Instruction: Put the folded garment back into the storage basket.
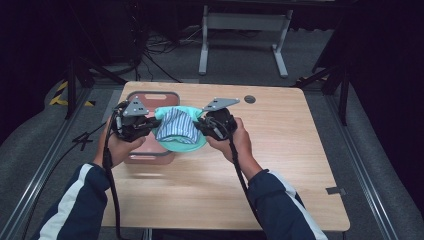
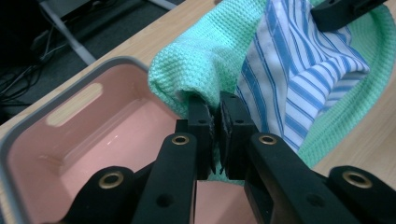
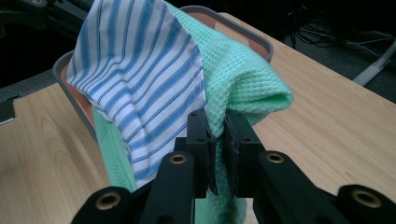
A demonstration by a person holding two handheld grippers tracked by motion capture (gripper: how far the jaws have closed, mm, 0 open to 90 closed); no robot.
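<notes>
High view: left gripper [image 1: 150,126] and right gripper [image 1: 199,125] hold a green cloth [image 1: 182,145] between them, with a striped cloth [image 1: 172,125] lying on it, over the table [image 1: 280,165] and the edge of a pink tray [image 1: 150,97].

Left gripper view: jaws closed on the green cloth's folded edge, above the tray.

Right gripper view: jaws clamped on the green cloth, striped cloth just beside them.

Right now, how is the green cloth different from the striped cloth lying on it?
The green cloth is plain mint with a waffle weave; the striped cloth is smooth, white with blue stripes. The green one lies underneath and shows past the striped one's edges. The left gripper and right gripper pinch the green cloth. Both hang over the pink tray.
</notes>
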